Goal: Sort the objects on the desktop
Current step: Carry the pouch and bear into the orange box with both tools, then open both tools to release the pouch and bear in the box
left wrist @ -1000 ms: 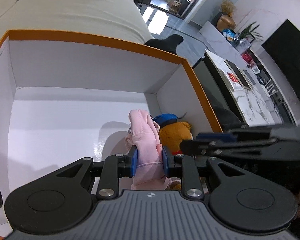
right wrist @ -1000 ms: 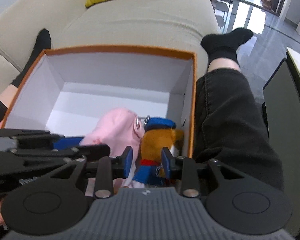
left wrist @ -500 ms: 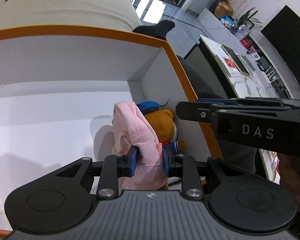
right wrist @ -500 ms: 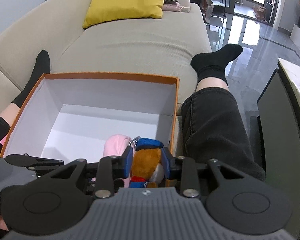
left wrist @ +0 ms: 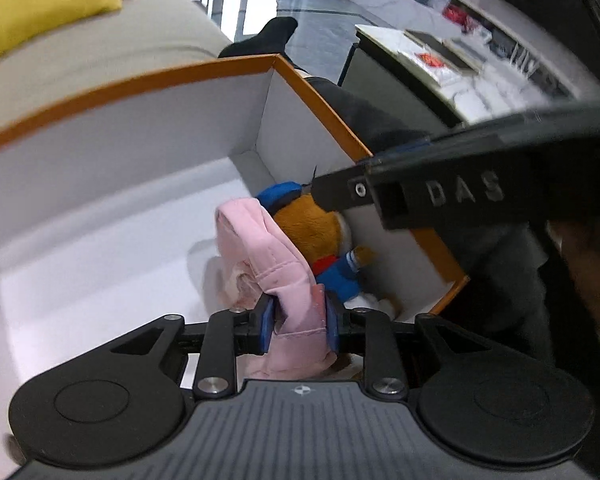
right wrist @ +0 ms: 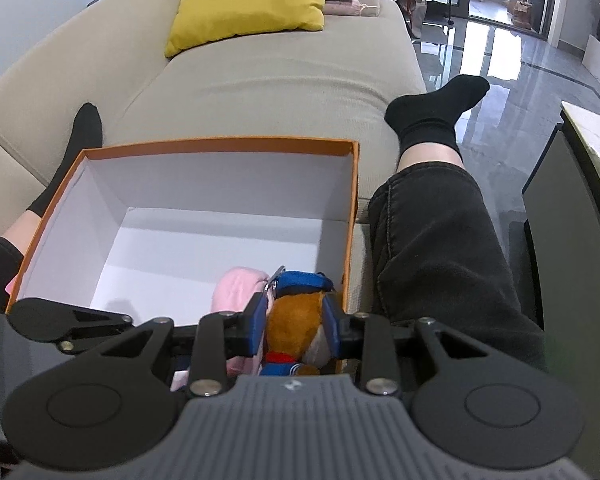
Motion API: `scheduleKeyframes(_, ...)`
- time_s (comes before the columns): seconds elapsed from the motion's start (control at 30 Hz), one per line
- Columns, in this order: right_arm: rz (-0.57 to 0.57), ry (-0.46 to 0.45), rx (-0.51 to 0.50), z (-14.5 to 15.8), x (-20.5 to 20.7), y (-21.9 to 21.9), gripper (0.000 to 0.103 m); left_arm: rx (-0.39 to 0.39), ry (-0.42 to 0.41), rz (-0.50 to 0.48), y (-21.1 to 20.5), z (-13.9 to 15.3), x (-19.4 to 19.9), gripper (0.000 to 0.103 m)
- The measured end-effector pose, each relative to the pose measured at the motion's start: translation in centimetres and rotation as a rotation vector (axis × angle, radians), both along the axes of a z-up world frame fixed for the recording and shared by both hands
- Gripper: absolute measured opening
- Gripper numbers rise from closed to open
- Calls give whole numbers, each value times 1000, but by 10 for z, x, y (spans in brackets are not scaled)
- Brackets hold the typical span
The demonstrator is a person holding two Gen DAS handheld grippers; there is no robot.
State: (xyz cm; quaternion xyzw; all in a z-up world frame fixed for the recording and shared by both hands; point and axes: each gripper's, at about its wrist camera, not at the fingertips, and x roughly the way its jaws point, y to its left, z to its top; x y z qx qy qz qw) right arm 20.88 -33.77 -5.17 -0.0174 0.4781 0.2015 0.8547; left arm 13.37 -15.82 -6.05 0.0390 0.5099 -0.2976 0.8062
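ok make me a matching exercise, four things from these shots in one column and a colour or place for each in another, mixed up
Things:
1. pink plush
2. brown plush
3. box
4. cushion

Matches:
a. yellow, lying on the sofa
b. between the pads of the left hand-held gripper, whose jaws are opening
c. orange rim, white inside
d. gripped by the right hand-held gripper, blue cap on its head

Pairs: 1-b, 2-d, 3-c, 4-a
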Motion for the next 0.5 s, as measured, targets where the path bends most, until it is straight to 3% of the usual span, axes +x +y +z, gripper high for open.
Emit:
scheduleKeyframes(0.07, 3, -4, -4, 1, 0, 0, 33, -54, 22, 33, 6, -1, 1, 35)
scheduleKeyframes(0.1, 1, -6, -7, 1, -1, -1, 33, -80, 37, 51, 10, 0, 2, 41)
scheduleKeyframes(0.13, -2, -6, -8, 1, 0, -2, 32, -103, 50, 61, 14, -1, 4, 54)
scheduleKeyframes(0.2, -4, 1, 3, 0, 1, -4, 32, -169, 83, 83, 21, 0, 7, 61)
scheduleKeyframes(0.3, -2, -2, 3, 0, 0, -2, 33, -180, 94, 89, 22, -2, 10, 61)
scheduleKeyframes(0.5, 0, -6, 3, 1, -1, -1, 33, -127, 53, 62, 8, -2, 7, 57)
